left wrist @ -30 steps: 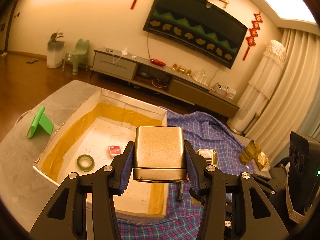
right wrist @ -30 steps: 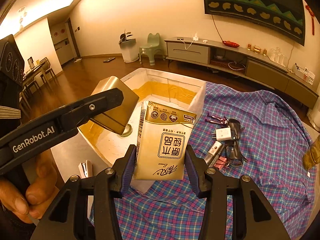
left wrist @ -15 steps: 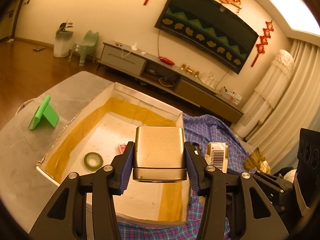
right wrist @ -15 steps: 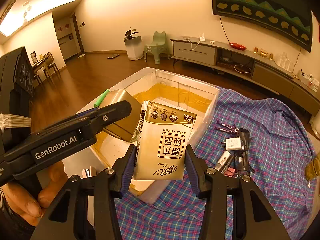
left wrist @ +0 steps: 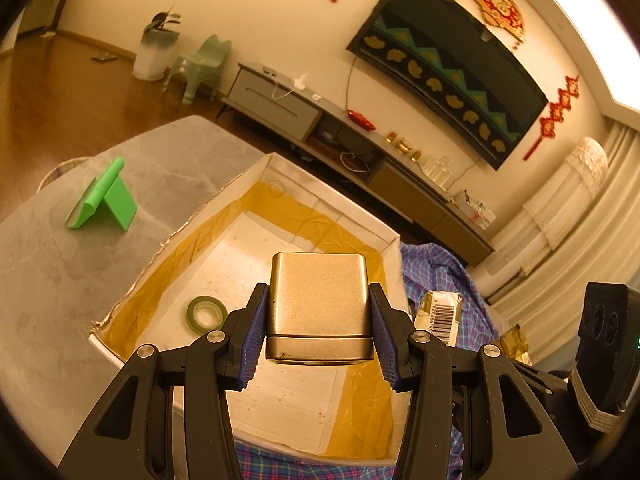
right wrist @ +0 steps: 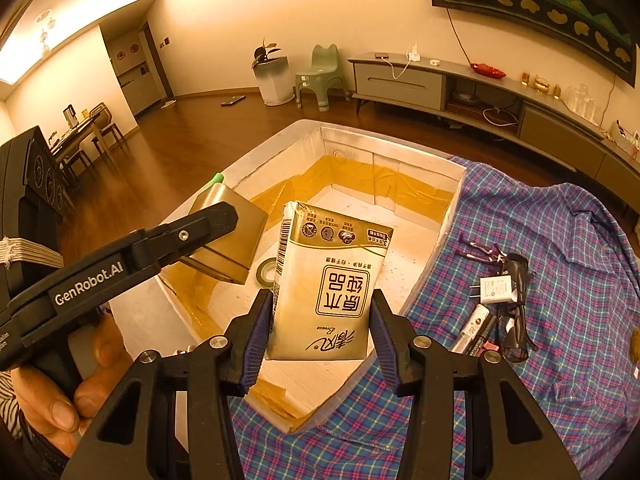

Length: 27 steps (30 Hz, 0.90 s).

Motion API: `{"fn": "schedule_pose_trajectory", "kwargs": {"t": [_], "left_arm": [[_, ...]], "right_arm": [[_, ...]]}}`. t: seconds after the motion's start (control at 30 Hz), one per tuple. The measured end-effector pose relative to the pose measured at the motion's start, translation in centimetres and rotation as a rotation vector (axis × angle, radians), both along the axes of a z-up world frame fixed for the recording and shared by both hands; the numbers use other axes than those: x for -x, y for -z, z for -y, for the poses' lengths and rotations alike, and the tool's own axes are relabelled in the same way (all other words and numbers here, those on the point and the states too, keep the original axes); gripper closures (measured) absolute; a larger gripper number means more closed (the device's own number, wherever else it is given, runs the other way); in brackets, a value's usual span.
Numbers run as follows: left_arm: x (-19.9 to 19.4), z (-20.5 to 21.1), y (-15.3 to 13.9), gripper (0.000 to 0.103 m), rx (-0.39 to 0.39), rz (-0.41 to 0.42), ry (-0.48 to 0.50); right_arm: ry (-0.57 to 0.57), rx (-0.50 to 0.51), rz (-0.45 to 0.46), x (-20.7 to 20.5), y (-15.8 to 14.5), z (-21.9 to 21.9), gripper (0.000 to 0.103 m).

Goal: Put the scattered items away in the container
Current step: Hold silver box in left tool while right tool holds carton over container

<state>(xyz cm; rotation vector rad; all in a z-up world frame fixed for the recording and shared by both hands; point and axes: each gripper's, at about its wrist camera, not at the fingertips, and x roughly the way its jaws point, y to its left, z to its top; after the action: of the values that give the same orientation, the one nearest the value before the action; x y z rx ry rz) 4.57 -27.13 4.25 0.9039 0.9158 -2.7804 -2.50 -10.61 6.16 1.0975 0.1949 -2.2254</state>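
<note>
Box (left wrist: 384,236) is hovered over by both loads — ready for dropping. Tin (left wrist: 318,306) is clamped by the left gripper (left wrist: 318,336); tissue pack (right wrist: 328,288) is pinched by the right gripper (right wrist: 320,336).

Both grippers are black plastic with blue ribbed pads and silver screws; the left gripper (right wrist: 224,220) reads "GenRobot.AI" in white.

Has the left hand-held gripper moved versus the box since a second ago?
Yes. The left hand-held gripper, shut on the tin, has advanced over the box.
</note>
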Motion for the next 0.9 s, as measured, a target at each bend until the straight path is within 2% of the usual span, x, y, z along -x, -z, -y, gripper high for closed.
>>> {"fn": "schedule_pose_trajectory", "kwargs": {"t": [0.23,0.9], "left_arm": [[0.7,0.1,0.9,0.053,-0.02,0.042,-0.004],[3.0,-4.4,2.0,0.053,0.056,0.124,0.119]], "right_arm": [[-0.007,-0.019,0.032,1.9,0.6,0.7,0.054],[0.036,-0.121,0.025,10.2,1.5,2.6,0.054]]}}
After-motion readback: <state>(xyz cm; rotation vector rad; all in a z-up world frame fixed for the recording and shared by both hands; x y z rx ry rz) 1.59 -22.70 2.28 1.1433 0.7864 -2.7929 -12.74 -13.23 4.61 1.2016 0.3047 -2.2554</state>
